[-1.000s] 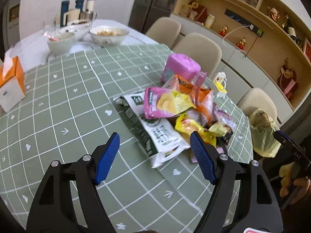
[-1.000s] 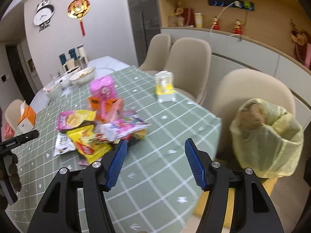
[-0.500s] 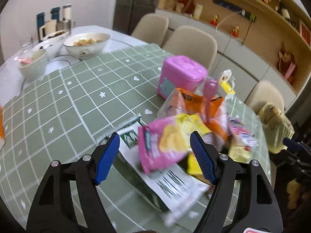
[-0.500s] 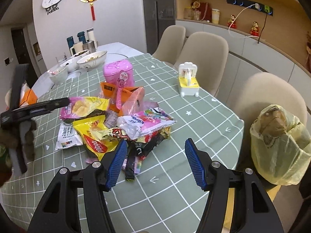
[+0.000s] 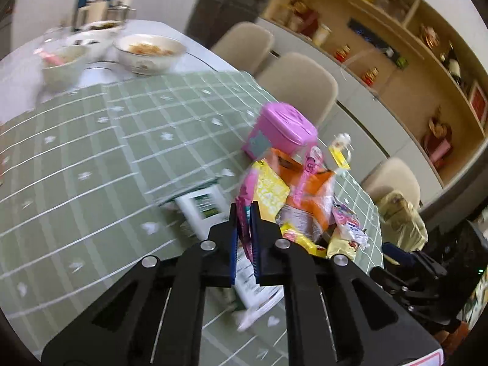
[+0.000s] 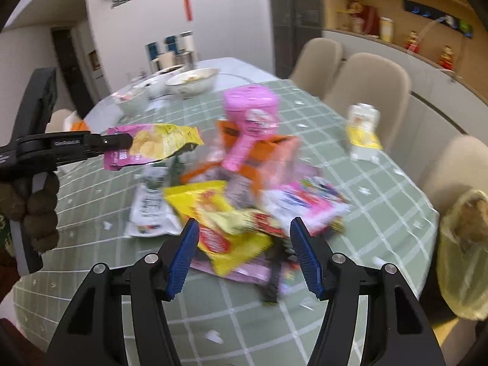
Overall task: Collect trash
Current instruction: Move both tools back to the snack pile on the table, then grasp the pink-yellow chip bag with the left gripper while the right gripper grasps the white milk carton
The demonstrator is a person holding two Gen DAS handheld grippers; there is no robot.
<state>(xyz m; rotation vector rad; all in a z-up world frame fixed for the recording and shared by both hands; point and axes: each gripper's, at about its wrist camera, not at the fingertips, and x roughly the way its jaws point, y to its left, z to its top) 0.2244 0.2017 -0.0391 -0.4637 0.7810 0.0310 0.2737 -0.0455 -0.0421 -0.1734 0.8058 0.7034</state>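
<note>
left gripper [image 5: 244, 238] clamped on the pink-and-yellow chip bag [image 6: 152, 146], lifted clear of the wrapper pile [image 6: 238, 213] on the green table [image 6: 381, 183], likely for the yellow-lined bin [image 6: 463, 256] beside it; right gripper [image 6: 244, 250] spread wide over the pile, empty.

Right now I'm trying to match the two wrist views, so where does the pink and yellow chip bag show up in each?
Left wrist: the pink and yellow chip bag sits low centre, seen edge-on, clamped between the jaws of the left gripper.
Right wrist: the bag hangs upper left, held off the table by the left gripper.
Shared landmark: the pink box behind the wrapper pile.
</note>
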